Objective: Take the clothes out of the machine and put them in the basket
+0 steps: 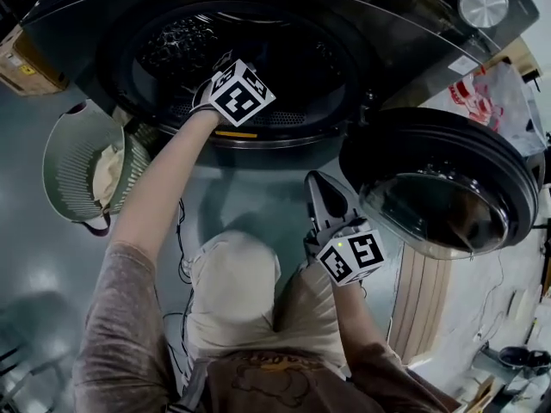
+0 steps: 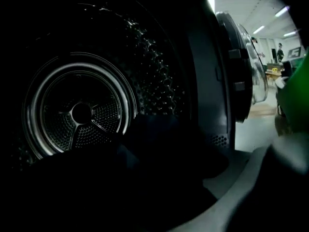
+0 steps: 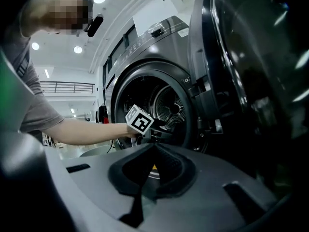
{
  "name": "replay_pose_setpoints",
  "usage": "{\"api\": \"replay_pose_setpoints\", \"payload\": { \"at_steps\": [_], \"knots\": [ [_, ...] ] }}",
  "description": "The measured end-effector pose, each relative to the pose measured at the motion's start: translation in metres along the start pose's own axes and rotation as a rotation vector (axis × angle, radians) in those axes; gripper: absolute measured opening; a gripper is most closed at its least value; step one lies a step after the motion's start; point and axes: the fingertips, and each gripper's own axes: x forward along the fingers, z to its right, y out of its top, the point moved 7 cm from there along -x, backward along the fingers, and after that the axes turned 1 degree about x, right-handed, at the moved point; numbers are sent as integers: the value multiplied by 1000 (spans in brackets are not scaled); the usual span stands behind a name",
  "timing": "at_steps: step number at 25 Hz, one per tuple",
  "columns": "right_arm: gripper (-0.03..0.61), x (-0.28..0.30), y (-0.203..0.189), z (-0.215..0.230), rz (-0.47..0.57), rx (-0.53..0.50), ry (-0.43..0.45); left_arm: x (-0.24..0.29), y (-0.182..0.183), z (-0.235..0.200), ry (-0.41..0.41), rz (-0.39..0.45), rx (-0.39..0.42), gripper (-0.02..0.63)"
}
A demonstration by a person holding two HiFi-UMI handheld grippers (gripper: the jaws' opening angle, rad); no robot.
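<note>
The dark machine stands with its round door swung open to the right. My left gripper reaches into the drum's mouth, its marker cube at the rim. Inside, a dark garment lies low in front of the perforated back wall. One grey finger shows far out at the lower right, the other is lost in the dark, and the jaws look open with nothing gripped. My right gripper hangs shut and empty in front of the machine. The green basket holds a pale cloth.
The open door juts out just right of my right gripper. A cardboard box sits at the far left, above the basket in the head view. Cables trail on the grey floor by the person's knee. A red-and-white bag lies right of the machine.
</note>
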Motion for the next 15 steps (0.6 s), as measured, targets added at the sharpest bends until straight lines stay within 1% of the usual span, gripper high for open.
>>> {"api": "replay_pose_setpoints", "payload": {
  "at_steps": [6,9,15],
  "knots": [
    [-3,-1,-4,7,-10,42,-33,42,-9,-10,-34,-84,76,477],
    [-3,2,-2,9,-7,52,-40,57,-5,-14,-48,-114,111,488],
    [-3,4,-4,11,-15,55,-62,88,-16,-21,-107,-179,136,509]
  ]
}}
